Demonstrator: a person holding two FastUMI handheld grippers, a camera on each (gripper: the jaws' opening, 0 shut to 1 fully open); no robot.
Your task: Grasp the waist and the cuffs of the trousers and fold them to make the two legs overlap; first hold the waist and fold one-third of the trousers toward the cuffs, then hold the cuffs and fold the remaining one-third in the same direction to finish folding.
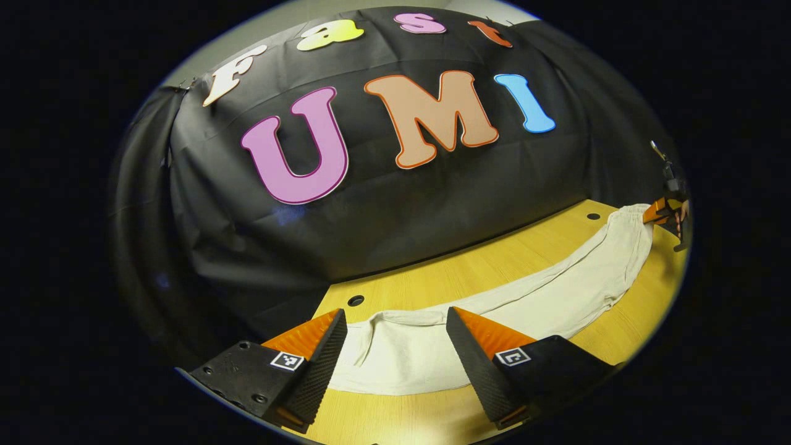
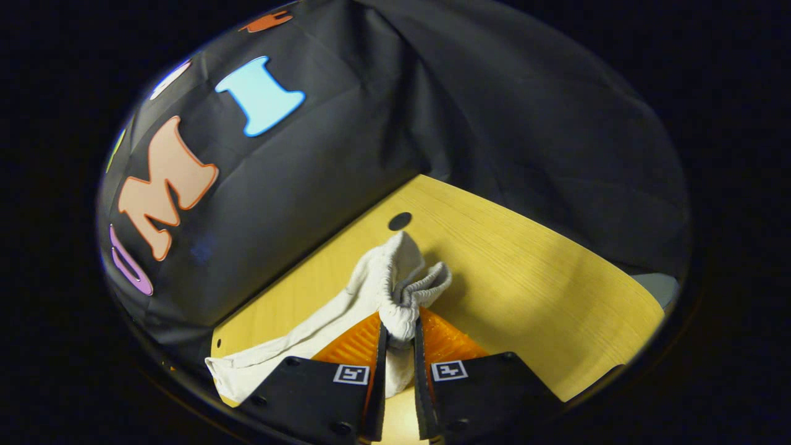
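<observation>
Between my left jaws, right under the lens, lies the cuff end [image 1: 401, 355] of the trousers [image 1: 556, 296]. The left gripper [image 1: 395, 352] stands spread wide, one finger on each side of the cloth, gripping nothing; whether the tips touch the fabric I cannot tell. From there the pale trousers run in a long strip across the yellow counter [image 1: 494, 259] to the far right, where my other gripper [image 1: 656, 212] shows small, holding the waist end.

Right gripper view: the right gripper [image 2: 400, 337] is pinched on the gathered elastic waist [image 2: 401, 284], both fingers pressing it, the waistband bunched and puckered above the tips and raised a little off the counter [image 2: 525, 272]. The rest of the cloth trails down-left along the counter's edge, somewhat rumpled.

Judgement: first step in hand. Waist secured, cuffs not yet taken. The strip looks narrow, so the legs may already lie one over the other, though I cannot be sure from here.

Next move calls for closing the left jaws on the cuff end, low enough to catch every layer. Then both ends want a light pull to take out slack before any fold. After that, the waist goes over toward the cuffs by a third, kept square to the strip so the edges line up.
</observation>
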